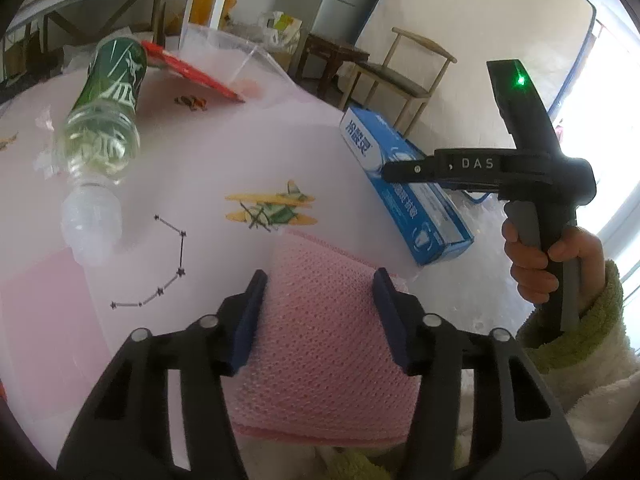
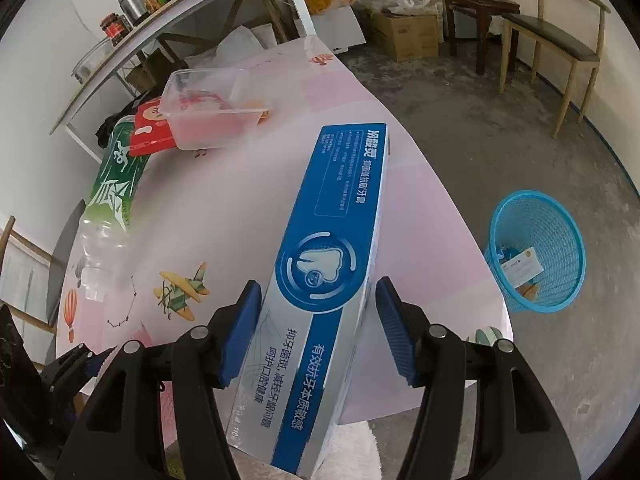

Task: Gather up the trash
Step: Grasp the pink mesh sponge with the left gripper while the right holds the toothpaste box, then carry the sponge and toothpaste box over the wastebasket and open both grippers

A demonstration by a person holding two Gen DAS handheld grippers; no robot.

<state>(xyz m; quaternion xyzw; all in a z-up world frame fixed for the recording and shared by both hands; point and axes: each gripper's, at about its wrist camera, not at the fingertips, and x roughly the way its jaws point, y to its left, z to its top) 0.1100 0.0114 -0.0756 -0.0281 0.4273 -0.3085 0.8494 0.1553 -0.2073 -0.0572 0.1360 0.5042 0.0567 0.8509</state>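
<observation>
Both wrist views look steeply down, close; sharing pink table [image 1: 192, 152].

Left hand-held gripper [image 1: 320, 296] half-closed, right hand-held gripper [image 2: 318, 308] half-closed, angled down

Bare grey concrete floor [image 2: 460, 128], white walls [image 2: 52, 40], wooden chair [image 2: 560, 36], long shelf [image 2: 168, 28], bright daylight from a window [image 1: 612, 140].

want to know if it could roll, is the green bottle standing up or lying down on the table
Lying down. The green bottle rests on its side on the pink table, its clear neck end pointing toward the camera in the left wrist view, some liquid showing inside.
</observation>
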